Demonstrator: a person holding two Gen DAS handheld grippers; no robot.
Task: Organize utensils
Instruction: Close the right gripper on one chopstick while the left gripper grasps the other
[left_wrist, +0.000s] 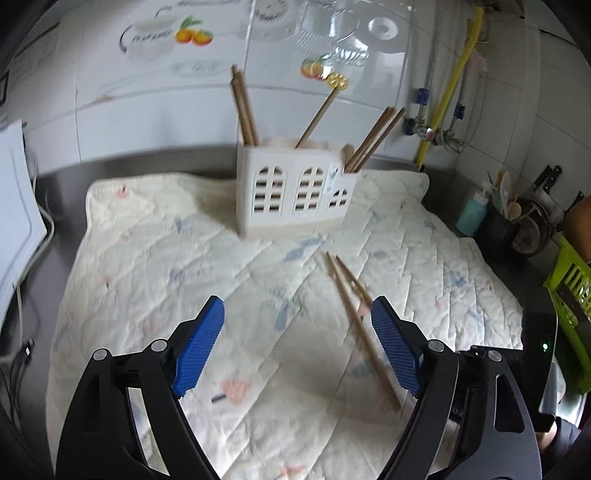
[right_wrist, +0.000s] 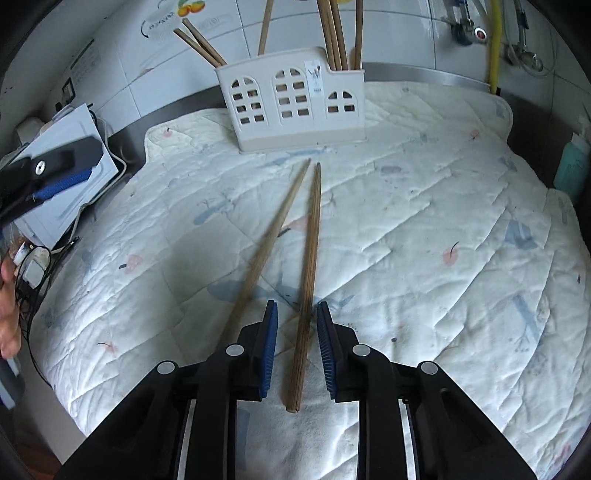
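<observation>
Two loose chopsticks (right_wrist: 308, 254), one holder (right_wrist: 291, 99)

Both wrist views look forward and down across the quilt (left_wrist: 184, 258) toward the holder (left_wrist: 295, 192) at the wall. The right wrist view sits low, closer to the holder (right_wrist: 291, 99); the left is farther back. Both share holder, quilt (right_wrist: 443, 221) and loose chopsticks (left_wrist: 354, 314) (right_wrist: 308, 277).
</observation>
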